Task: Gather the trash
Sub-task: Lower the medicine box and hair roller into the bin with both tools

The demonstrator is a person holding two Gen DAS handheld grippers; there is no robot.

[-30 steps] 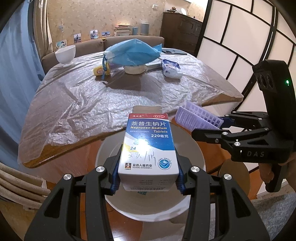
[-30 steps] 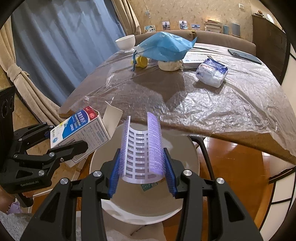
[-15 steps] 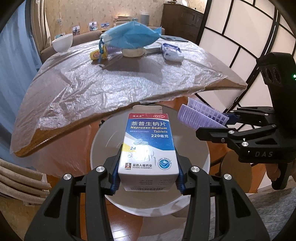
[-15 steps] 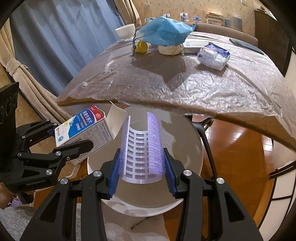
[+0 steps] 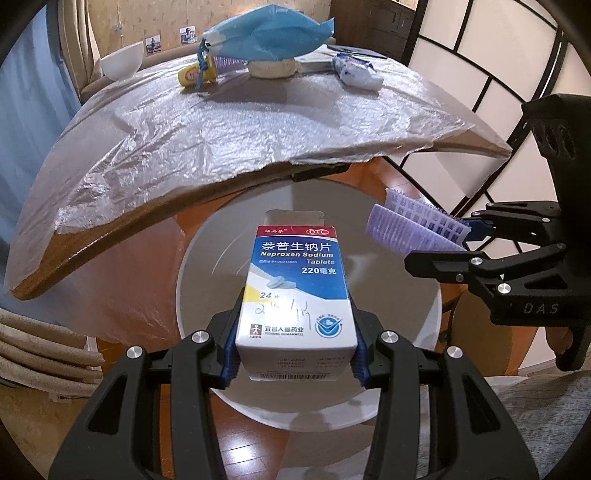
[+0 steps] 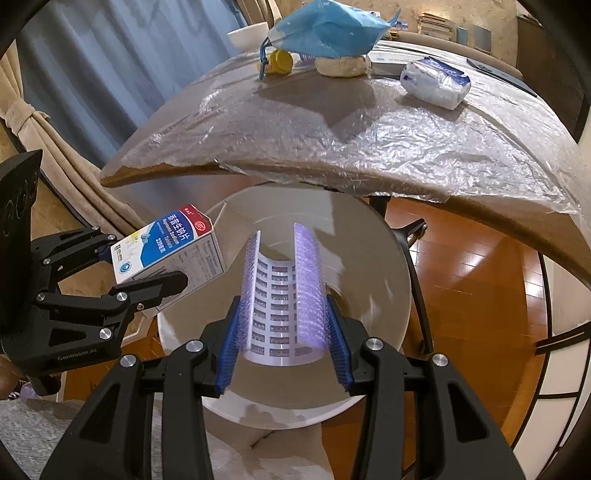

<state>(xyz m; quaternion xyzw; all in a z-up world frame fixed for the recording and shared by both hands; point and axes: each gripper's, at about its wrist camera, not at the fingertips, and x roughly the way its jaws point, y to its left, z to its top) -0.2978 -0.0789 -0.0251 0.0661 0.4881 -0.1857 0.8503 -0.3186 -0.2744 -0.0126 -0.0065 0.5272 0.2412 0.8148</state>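
The left hand-held gripper [image 5: 295, 354] clamps the naproxen tablet box [image 5: 297, 291] at frame centre; the right hand-held gripper [image 6: 282, 343] clamps a purple bristled strip [image 6: 282, 295]. Both hang over the white bin [image 5: 399, 413]; release only when well inside its rim.

The tabletop [image 5: 236, 122] fills the upper half of the left wrist view, wrapped in crinkled clear plastic film [image 5: 166, 147], its wooden edge showing below. Toward its far side lie a white bowl [image 5: 121, 64] at upper left, a yellow bottle [image 5: 194, 74] on its side, a beige lump [image 5: 272, 68] under a blue face mask [image 5: 269, 33], and a white-and-blue packet [image 5: 356, 71] at upper right. Below, a wooden floor [image 6: 480, 266] shows.
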